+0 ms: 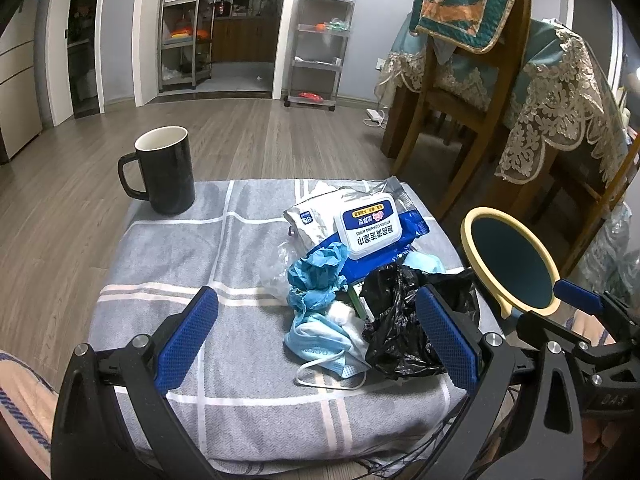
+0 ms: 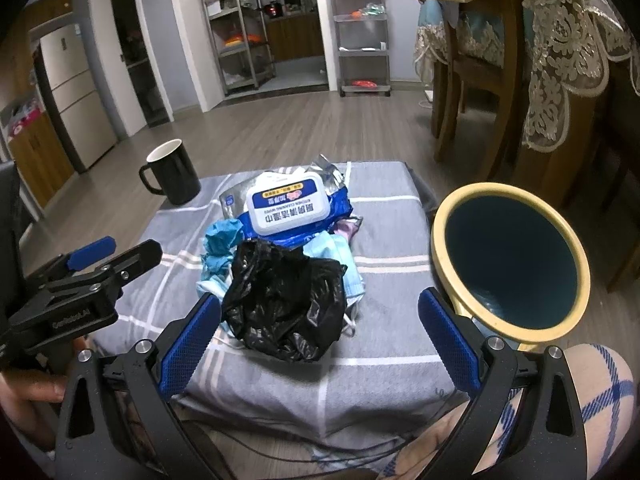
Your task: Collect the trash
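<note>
A heap of trash lies on a grey checked cloth (image 1: 224,264) over a low stool: a crumpled black plastic bag (image 1: 396,320) (image 2: 284,304), a blue face mask (image 1: 320,340), crumpled blue paper (image 1: 316,276) (image 2: 220,240) and a wet-wipes pack (image 1: 370,226) (image 2: 288,208). A bin with a cream rim and dark inside (image 1: 510,260) (image 2: 512,264) stands to the right of the stool. My left gripper (image 1: 316,300) is open and empty, just in front of the heap. My right gripper (image 2: 320,304) is open, its fingers either side of the black bag, not touching it.
A black mug (image 1: 164,172) (image 2: 172,176) stands at the cloth's far left corner. A wooden chair (image 1: 472,80) and a table with a lace cloth (image 1: 560,96) are at the right. Wood floor and metal shelves (image 1: 188,28) lie beyond.
</note>
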Tool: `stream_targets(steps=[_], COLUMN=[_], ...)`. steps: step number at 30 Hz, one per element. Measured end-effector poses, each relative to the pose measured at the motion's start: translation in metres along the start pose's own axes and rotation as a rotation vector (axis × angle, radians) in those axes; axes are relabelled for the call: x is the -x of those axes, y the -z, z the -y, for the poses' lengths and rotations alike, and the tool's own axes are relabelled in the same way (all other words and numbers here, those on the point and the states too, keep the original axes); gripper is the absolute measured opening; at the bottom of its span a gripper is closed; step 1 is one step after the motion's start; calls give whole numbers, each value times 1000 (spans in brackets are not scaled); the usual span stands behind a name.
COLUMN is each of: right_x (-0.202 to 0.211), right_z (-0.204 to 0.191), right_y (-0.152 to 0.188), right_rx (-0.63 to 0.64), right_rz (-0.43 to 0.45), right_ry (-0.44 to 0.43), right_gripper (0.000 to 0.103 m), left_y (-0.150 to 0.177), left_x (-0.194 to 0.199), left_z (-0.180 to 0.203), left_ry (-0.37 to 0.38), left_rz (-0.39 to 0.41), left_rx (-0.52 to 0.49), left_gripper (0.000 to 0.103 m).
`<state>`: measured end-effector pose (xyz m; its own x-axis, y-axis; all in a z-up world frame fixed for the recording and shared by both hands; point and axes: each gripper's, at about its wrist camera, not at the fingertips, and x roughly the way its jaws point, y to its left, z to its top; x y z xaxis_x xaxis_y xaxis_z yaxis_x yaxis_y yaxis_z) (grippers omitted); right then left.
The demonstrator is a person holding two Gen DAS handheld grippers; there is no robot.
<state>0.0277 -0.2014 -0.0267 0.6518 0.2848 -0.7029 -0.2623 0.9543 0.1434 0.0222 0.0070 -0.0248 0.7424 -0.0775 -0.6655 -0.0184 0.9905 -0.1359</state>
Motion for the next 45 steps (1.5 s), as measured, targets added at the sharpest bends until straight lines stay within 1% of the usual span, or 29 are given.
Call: stream_targets(steps=[8, 14, 20, 25, 31, 33, 35, 38, 41, 45], right_x=[-1, -1, -3, -4, -7, -8, -10, -15, -19, -25], right_z=[0, 0, -2, -2, 5, 10, 16, 23, 24, 21], right_y=[0, 0, 1, 2, -1, -1, -2, -2, -3, -4], right_rx=[-2, 0, 6, -1, -37, -61, -93, -129, -139, -128], right_rz=[-6, -7, -9, -17, -33, -39, -49, -72, -91, -116], right_ry=[-1, -2, -3, -9, -27, -36, -49, -59, -72, -91], right_gripper=[98, 98, 98, 98, 96, 95, 87, 78, 74, 69], left_y=[0, -1, 0, 0, -1, -2, -5, -8, -14, -30], left_x=[-1, -1, -2, -4, -9, -13, -19, -29, -37, -49], left_z=[1, -5, -7, -6, -14, -16, -17, -17, -12, -5], left_ry=[2, -22, -15, -4, 19, 28, 41, 65, 88, 113], left_rz=[-4, -11, -13, -18, -35, -45, -58, -75, -83, -78], left_rx=[2, 26, 27, 23, 65, 72, 67, 57, 33, -19], left_gripper=[97, 97, 96, 91, 87, 83, 78, 75, 75, 75])
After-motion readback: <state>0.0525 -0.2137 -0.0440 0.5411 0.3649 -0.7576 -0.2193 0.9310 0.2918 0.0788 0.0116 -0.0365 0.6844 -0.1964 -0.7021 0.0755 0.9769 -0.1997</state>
